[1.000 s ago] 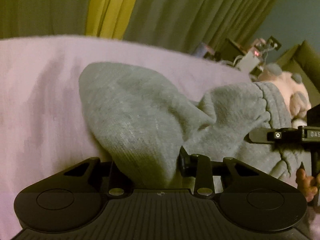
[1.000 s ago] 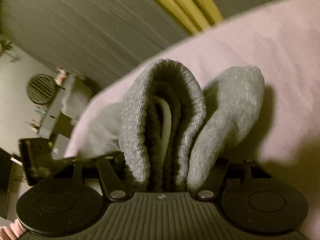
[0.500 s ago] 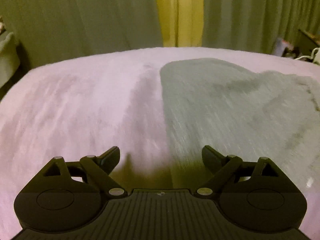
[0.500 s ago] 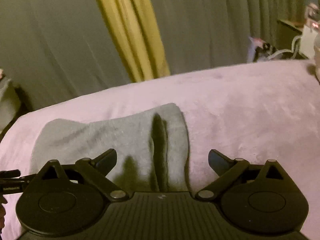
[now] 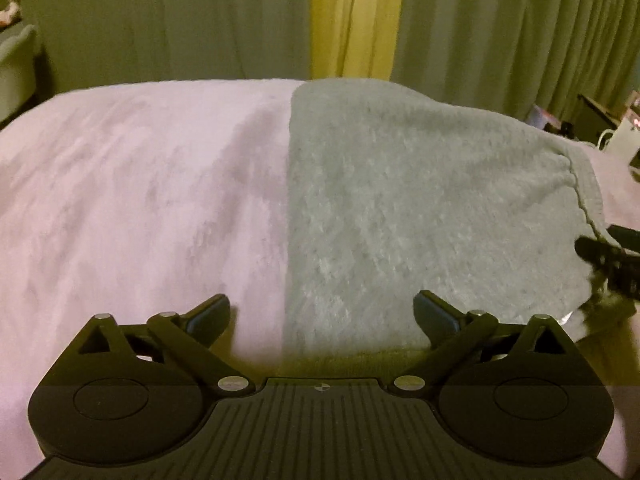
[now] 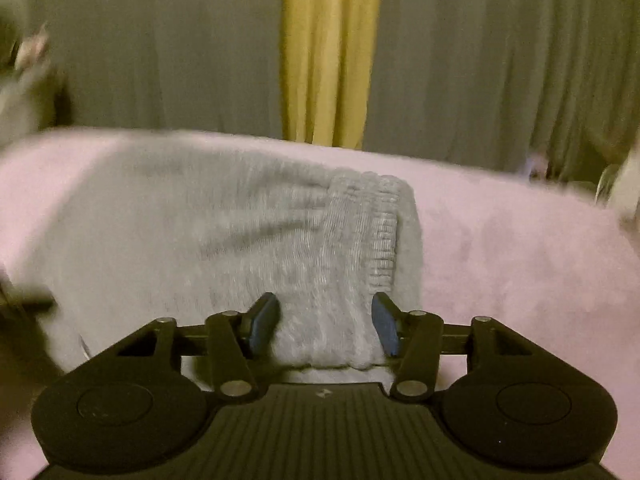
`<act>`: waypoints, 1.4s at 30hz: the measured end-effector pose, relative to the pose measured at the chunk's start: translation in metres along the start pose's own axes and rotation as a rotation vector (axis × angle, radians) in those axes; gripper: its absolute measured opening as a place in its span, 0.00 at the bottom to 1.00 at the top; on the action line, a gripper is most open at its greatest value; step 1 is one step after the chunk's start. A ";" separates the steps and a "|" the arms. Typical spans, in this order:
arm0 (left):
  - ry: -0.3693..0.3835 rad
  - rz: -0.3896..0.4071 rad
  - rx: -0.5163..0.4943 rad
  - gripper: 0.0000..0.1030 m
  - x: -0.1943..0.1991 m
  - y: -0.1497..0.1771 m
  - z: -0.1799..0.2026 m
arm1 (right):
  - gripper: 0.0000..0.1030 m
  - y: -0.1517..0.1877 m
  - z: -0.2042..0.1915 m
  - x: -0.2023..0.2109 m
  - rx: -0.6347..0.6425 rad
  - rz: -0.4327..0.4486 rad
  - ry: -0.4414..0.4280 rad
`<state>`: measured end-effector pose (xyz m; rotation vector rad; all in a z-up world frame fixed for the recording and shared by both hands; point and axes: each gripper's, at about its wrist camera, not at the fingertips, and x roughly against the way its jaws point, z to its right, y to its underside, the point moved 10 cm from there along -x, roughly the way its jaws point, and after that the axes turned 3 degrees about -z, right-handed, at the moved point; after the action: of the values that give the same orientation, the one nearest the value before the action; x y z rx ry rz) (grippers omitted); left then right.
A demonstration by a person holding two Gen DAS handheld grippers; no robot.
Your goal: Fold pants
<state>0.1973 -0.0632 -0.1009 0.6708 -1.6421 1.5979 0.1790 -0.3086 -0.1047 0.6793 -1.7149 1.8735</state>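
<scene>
The grey knit pants (image 5: 420,208) lie folded and flat on the pink blanket (image 5: 140,184). My left gripper (image 5: 322,316) is open and empty, straddling the pants' near left edge. In the right wrist view the pants (image 6: 224,240) show their ribbed waistband (image 6: 380,232) at the right end. My right gripper (image 6: 324,326) is partly closed, its fingers standing on either side of the near waistband corner without pinching it. The right gripper's fingers (image 5: 608,256) also show at the right edge of the left wrist view.
Grey-green curtains with a yellow strip (image 5: 356,20) hang behind the bed. Furniture and small items (image 5: 616,128) stand at the far right. A pale chair or cushion (image 5: 16,60) is at the far left.
Both grippers let go of the bunched pants and opened; the pants now lie flat. Since half a second ago the right gripper has narrowed and moved onto the waistband corner.
</scene>
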 end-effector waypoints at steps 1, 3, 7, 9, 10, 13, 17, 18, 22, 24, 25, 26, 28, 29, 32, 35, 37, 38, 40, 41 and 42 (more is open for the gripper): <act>-0.001 0.003 0.001 0.98 0.002 0.001 0.000 | 0.53 0.002 -0.003 0.002 0.030 0.000 0.009; -0.014 0.005 -0.003 0.98 0.005 0.004 0.001 | 0.60 0.001 -0.001 0.003 0.025 -0.038 0.027; -0.060 -0.004 -0.022 0.98 0.013 0.006 0.004 | 0.86 0.004 0.015 -0.008 -0.066 -0.159 0.084; -0.059 -0.014 -0.048 0.98 0.024 0.013 0.004 | 0.86 0.002 0.019 -0.001 -0.123 -0.170 0.087; -0.058 -0.020 -0.062 0.98 0.028 0.017 0.003 | 0.88 0.002 0.018 0.006 -0.113 -0.166 0.098; -0.093 -0.089 -0.103 0.98 0.030 0.044 -0.004 | 0.96 0.014 0.013 0.033 -0.035 -0.150 0.134; -0.170 -0.139 -0.139 0.98 0.035 0.076 -0.005 | 0.96 0.068 0.001 0.055 -0.063 -0.224 0.070; -0.187 -0.144 -0.137 0.98 0.039 0.077 -0.003 | 0.96 0.082 -0.001 0.057 -0.088 -0.243 0.046; -0.127 -0.162 -0.128 0.98 0.054 0.095 0.019 | 0.96 0.116 -0.004 0.073 -0.271 -0.299 -0.003; -0.151 -0.208 -0.173 0.98 0.056 0.111 0.028 | 0.96 0.124 -0.008 0.083 -0.367 -0.302 -0.030; -0.179 -0.217 -0.214 0.98 0.058 0.118 0.032 | 0.96 0.131 -0.010 0.085 -0.396 -0.308 -0.033; -0.198 -0.213 -0.242 0.98 0.060 0.120 0.035 | 0.96 0.139 -0.013 0.086 -0.406 -0.325 -0.018; -0.210 -0.198 -0.273 0.98 0.063 0.123 0.039 | 0.96 0.149 -0.021 0.084 -0.343 -0.378 0.036; -0.205 -0.201 -0.275 0.98 0.064 0.124 0.040 | 0.96 0.150 -0.027 0.083 -0.281 -0.404 0.048; -0.209 -0.245 -0.255 0.98 0.062 0.132 0.035 | 0.96 0.150 -0.046 0.077 -0.123 -0.463 0.065; -0.233 -0.269 -0.246 0.98 0.059 0.134 0.030 | 0.96 0.149 -0.050 0.081 -0.085 -0.439 0.083; -0.225 -0.277 -0.235 0.98 0.059 0.136 0.029 | 0.96 0.152 -0.047 0.081 -0.134 -0.461 0.058; -0.223 -0.278 -0.232 0.98 0.060 0.138 0.030 | 0.96 0.154 -0.043 0.079 -0.174 -0.470 0.044; -0.221 -0.280 -0.230 0.98 0.059 0.137 0.029 | 0.96 0.157 -0.036 0.079 -0.255 -0.480 0.016; -0.220 -0.279 -0.232 0.98 0.058 0.137 0.029 | 0.96 0.156 -0.035 0.081 -0.261 -0.473 0.012; -0.217 -0.277 -0.234 0.98 0.059 0.137 0.030 | 0.96 0.155 -0.036 0.082 -0.258 -0.466 0.011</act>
<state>0.0501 -0.0730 -0.1353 0.9264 -1.7686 1.1483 0.0133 -0.2817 -0.1683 0.8713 -1.5850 1.3109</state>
